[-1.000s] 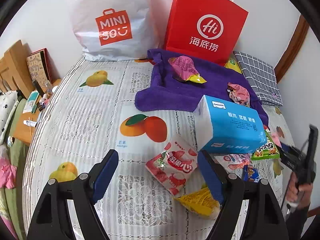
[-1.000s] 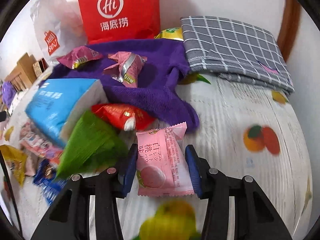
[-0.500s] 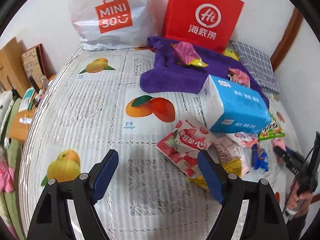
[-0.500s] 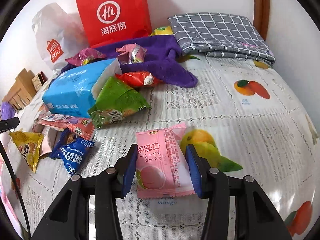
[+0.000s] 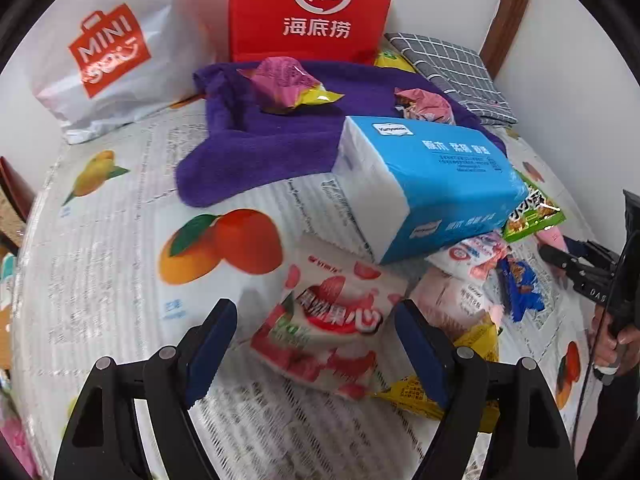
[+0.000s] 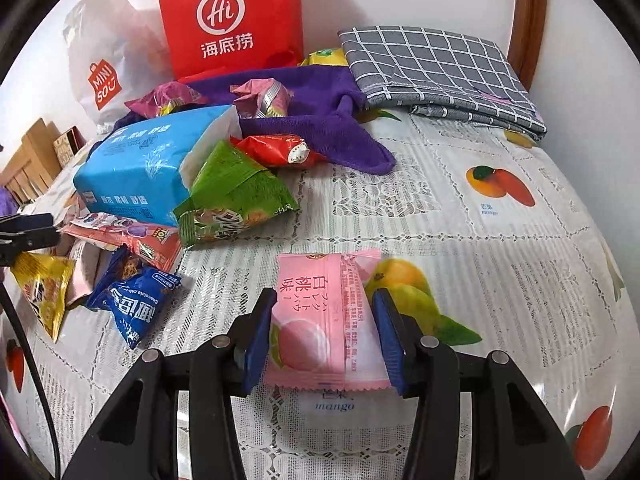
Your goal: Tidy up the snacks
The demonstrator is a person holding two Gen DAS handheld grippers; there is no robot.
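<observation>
Snack packets lie scattered on a fruit-print tablecloth (image 6: 520, 280). My right gripper (image 6: 325, 296) is shut on a pink peach packet (image 6: 320, 320), which rests flat on the cloth with the blue pads against its two long edges. My left gripper (image 5: 314, 312) is open, low over a red-and-white strawberry packet (image 5: 332, 320) that lies between its pads untouched. A yellow packet (image 5: 416, 392) pokes out under the left gripper's right finger. The right gripper (image 5: 580, 268) also shows at the right edge of the left wrist view, held by a hand.
A blue tissue pack (image 6: 140, 172) lies amid green (image 6: 236, 196), red (image 6: 280, 152), blue (image 6: 136, 300) and yellow (image 6: 40, 284) packets. Behind are a purple towel (image 5: 260, 148), a red paper bag (image 5: 312, 8), a white shopping bag (image 5: 108, 52) and a folded grey checked cloth (image 6: 432, 68).
The right gripper carried the pink packet away from the pile to bare cloth beside a mango print. The left gripper sank and rolled, closing in on the strawberry packet.
</observation>
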